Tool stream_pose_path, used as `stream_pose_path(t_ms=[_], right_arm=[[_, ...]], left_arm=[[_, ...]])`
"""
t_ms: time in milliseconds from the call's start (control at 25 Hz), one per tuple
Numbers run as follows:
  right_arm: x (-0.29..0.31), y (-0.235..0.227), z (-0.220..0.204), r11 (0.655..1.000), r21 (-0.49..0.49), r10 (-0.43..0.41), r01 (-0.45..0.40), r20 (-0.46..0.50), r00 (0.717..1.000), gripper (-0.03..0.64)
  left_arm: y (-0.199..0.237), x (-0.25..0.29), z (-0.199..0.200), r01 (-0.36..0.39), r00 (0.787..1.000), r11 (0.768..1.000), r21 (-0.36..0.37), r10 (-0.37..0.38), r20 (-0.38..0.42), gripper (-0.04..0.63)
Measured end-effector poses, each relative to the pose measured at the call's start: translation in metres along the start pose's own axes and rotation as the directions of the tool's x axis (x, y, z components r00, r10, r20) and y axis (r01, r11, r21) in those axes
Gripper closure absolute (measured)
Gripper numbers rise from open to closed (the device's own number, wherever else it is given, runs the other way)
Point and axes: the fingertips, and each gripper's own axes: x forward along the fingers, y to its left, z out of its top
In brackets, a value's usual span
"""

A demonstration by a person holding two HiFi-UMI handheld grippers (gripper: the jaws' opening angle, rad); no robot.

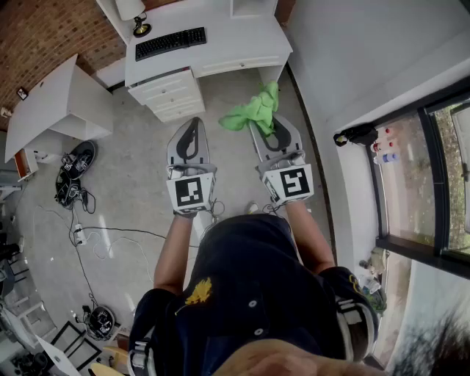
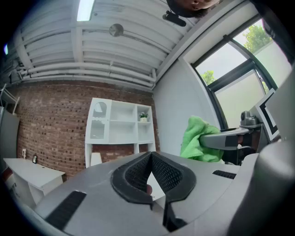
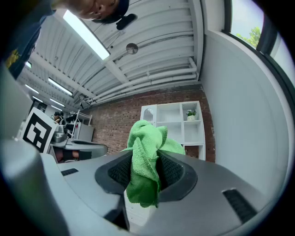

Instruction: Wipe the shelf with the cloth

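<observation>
A white shelf unit (image 2: 120, 126) stands against the brick wall ahead, with a small potted plant (image 2: 144, 117) in an upper compartment; the right gripper view shows the same shelf unit (image 3: 177, 122). My right gripper (image 1: 263, 128) is shut on a bright green cloth (image 1: 250, 111), which bunches out past its tips and hangs between the pads (image 3: 145, 166). My left gripper (image 1: 194, 123) is held level beside it, shut with nothing in it, its tips meeting (image 2: 151, 156). Both grippers are in the air, well short of the shelf. In the left gripper view the cloth (image 2: 196, 138) shows off to the right.
Below me is a white desk (image 1: 220, 51) with a black keyboard (image 1: 170, 42), a lamp (image 1: 134, 13) and a drawer unit (image 1: 172, 92). A white table (image 1: 51, 103) stands to the left. Cables and gear (image 1: 73, 176) lie on the floor. A wall and window (image 1: 418, 183) are on the right.
</observation>
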Motion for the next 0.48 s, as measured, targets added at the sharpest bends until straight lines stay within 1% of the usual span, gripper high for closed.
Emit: stream_pose_path(t_ms=[160, 480], right_arm=[[-0.014, -0.027, -0.002, 1.000, 0.001, -0.001, 0.001, -0.003, 1.000, 0.485], [-0.033, -0.080, -0.013, 1.000, 0.022, 0.002, -0.002, -0.001, 1.000, 0.483]], left_arm=[[-0.029, 0.014, 0.001, 0.033, 0.999, 0.999, 0.010, -0.033, -0.013, 0.577], [-0.082, 0.041, 0.003, 0.043, 0.999, 0.999, 0.025, -0.042, -0.025, 0.577]])
